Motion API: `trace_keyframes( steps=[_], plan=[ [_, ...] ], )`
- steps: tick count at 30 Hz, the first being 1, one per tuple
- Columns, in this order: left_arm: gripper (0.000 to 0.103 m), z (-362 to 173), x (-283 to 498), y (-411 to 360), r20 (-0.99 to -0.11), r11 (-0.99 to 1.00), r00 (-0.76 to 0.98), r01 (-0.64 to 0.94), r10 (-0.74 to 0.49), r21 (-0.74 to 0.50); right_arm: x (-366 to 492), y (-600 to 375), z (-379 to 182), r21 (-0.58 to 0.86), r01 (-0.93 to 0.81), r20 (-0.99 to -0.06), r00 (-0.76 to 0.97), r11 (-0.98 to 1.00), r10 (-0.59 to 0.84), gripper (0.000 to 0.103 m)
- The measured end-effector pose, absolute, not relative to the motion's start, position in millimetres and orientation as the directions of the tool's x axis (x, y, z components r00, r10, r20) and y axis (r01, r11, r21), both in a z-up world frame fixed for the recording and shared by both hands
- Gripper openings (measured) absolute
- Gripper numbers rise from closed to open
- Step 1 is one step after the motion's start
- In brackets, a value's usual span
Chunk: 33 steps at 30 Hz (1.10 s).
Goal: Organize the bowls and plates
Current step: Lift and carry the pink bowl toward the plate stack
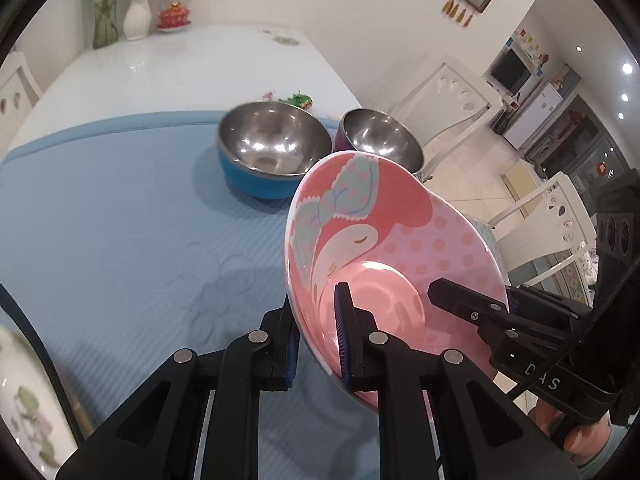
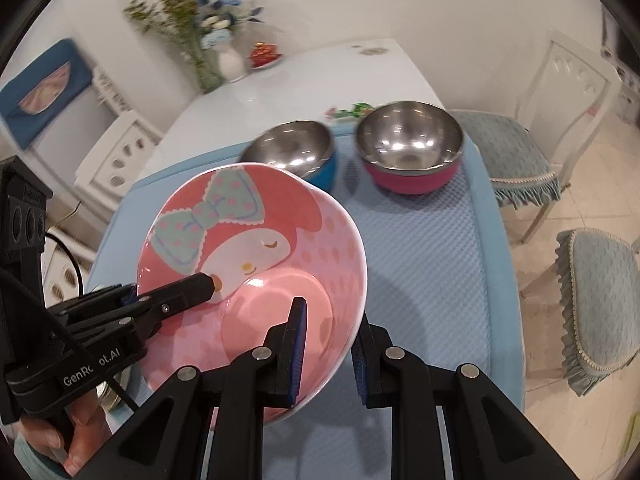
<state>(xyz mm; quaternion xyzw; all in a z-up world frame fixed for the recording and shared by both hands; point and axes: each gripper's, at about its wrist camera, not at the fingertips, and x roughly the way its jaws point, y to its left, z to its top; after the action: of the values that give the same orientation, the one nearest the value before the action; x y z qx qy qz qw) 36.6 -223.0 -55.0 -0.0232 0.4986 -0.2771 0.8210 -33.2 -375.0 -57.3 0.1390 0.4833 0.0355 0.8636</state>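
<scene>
A pink cartoon bowl (image 1: 384, 240) is held tilted above the blue mat (image 1: 120, 220), with both grippers on its rim. My left gripper (image 1: 318, 344) is shut on its near-left rim. My right gripper (image 2: 330, 344) is shut on its right rim; it also shows in the left wrist view (image 1: 472, 308), and the left gripper shows in the right wrist view (image 2: 172, 300). The bowl fills the middle of the right wrist view (image 2: 256, 240). A steel bowl with a blue shell (image 1: 272, 152) and a steel bowl with a magenta shell (image 2: 412, 152) stand upright at the mat's far edge.
The white table (image 1: 180, 68) carries vases of flowers (image 1: 136, 12) and a red ornament (image 1: 173, 16) at its far end. White chairs with blue cushions (image 2: 520, 152) stand to the right. A patterned white dish (image 1: 24, 408) is blurred at the near left.
</scene>
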Motion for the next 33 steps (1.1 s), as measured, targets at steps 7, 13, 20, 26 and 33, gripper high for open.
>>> trace_keyframes(
  steps=[7,13,20,26,33],
  plan=[
    [0.013,-49.7,-3.0,-184.0,-0.800,0.871,0.382,0.365,-0.462,-0.329,-64.6,-332.9,-48.0,0.218,-0.078,-0.832,0.506,0.973,0.227,0.020],
    [0.013,-71.6,-24.1,-166.9,-0.827,0.882,0.337,0.309,-0.450,-0.355,-81.1,-314.9,-65.7,0.198,-0.138,-0.865,0.441,0.970,0.239,0.020],
    [0.013,-98.6,-34.3,-164.7,-0.858,0.890,0.279,0.291,-0.431,-0.352,-86.6,-311.4,-96.7,0.225,-0.131,-0.905,0.339,0.966,0.257,0.020],
    [0.013,-109.5,-42.7,-166.6,-0.878,0.894,0.250,0.306,-0.408,-0.328,-92.4,-316.6,-110.0,0.259,-0.102,-0.912,0.301,0.960,0.278,0.020],
    [0.013,-115.1,-47.4,-168.3,-0.892,0.897,0.233,0.321,-0.387,-0.305,-96.4,-318.5,-114.3,0.274,-0.086,-0.915,0.282,0.958,0.287,0.020]
  ],
)
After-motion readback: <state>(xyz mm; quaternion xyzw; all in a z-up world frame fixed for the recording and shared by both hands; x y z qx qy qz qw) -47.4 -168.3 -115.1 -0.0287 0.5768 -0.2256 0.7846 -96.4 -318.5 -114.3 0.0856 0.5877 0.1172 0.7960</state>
